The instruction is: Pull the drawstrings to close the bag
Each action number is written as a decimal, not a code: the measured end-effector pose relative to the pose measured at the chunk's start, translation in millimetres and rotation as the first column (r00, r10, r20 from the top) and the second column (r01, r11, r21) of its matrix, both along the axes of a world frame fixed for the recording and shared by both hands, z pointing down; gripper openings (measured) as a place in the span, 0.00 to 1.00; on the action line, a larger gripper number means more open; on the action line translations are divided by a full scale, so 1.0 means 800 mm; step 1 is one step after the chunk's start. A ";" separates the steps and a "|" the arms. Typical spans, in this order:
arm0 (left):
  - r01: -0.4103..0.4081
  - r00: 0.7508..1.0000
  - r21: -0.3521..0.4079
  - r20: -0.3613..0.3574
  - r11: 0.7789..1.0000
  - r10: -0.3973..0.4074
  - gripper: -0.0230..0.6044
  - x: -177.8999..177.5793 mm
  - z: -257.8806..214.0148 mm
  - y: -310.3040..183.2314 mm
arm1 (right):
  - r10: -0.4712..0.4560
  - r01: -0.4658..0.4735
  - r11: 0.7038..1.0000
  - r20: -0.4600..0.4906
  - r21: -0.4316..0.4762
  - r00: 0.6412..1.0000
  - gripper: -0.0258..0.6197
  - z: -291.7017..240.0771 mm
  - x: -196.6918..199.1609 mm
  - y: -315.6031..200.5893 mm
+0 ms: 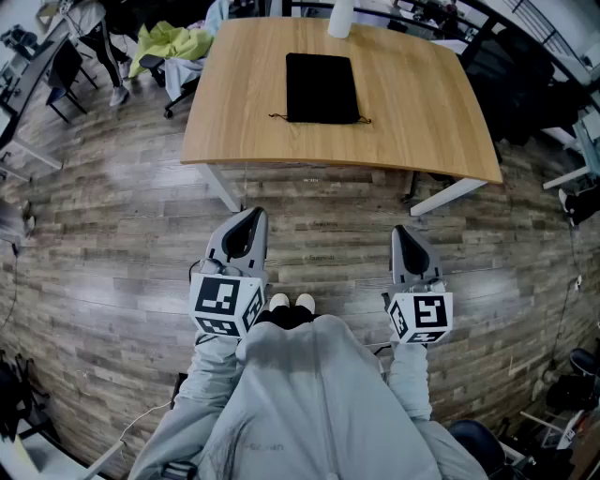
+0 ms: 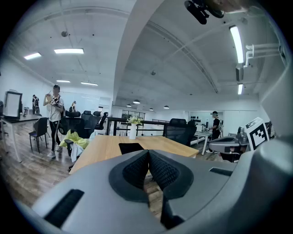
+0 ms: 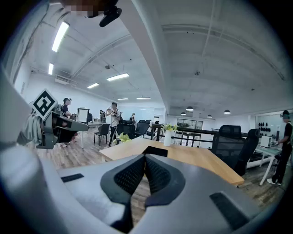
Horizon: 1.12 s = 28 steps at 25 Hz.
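Note:
A flat black drawstring bag (image 1: 322, 88) lies on the wooden table (image 1: 422, 112), its thin drawstrings sticking out at the near corners. The bag (image 2: 131, 147) also shows as a dark patch in the left gripper view, and the bag (image 3: 154, 151) in the right gripper view. My left gripper (image 1: 251, 217) and right gripper (image 1: 401, 231) hang over the floor well short of the table, both shut with nothing between their pads. In their own views the left gripper (image 2: 148, 153) and right gripper (image 3: 144, 158) point toward the table.
A white vase (image 1: 341, 19) stands at the table's far edge. Office chairs and a yellow-green cloth (image 1: 169, 42) sit at the far left. Wood-plank floor (image 1: 112, 244) lies between me and the table. People stand in the background of both gripper views.

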<state>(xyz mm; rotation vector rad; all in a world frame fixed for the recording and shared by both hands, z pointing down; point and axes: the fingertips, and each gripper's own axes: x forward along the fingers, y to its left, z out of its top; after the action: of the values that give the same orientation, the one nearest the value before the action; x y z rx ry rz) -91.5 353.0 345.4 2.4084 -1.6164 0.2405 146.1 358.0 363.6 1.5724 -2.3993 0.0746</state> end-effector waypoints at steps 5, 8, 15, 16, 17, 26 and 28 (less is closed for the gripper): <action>0.001 1.000 -0.006 -0.002 1.000 -0.001 0.08 0.016 0.005 0.001 | -0.010 0.010 1.000 0.012 -0.010 1.000 0.08 0.004 0.012 0.002; 0.010 1.000 -0.017 -0.010 1.000 -0.010 0.08 0.019 0.010 -0.001 | -0.023 0.023 1.000 0.015 -0.011 1.000 0.08 0.006 0.013 -0.004; -0.004 1.000 -0.023 0.013 1.000 0.004 0.08 0.022 0.020 -0.054 | -0.011 0.011 1.000 0.029 -0.017 1.000 0.08 0.017 0.016 -0.049; -0.010 1.000 -0.019 0.017 1.000 0.010 0.08 0.022 0.020 -0.068 | -0.007 0.007 1.000 0.030 -0.017 1.000 0.08 0.018 0.016 -0.063; -0.016 1.000 -0.015 0.021 1.000 0.016 0.08 0.022 0.019 -0.082 | -0.004 0.004 1.000 0.030 -0.015 1.000 0.08 0.017 0.015 -0.078; -0.037 0.999 0.026 0.017 0.999 0.036 0.08 -0.031 -0.003 -0.232 | 0.005 -0.005 1.000 0.000 0.028 1.000 0.08 -0.003 -0.033 -0.214; -0.033 0.999 0.028 0.019 0.999 0.032 0.08 -0.046 -0.007 -0.259 | 0.020 -0.020 1.000 0.002 0.024 1.000 0.08 -0.005 -0.040 -0.237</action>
<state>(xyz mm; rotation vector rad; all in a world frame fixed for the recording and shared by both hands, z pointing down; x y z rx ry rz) -128.3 145.6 340.2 2.4624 -1.5999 0.2471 114.2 168.4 360.0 1.6076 -2.3947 0.0512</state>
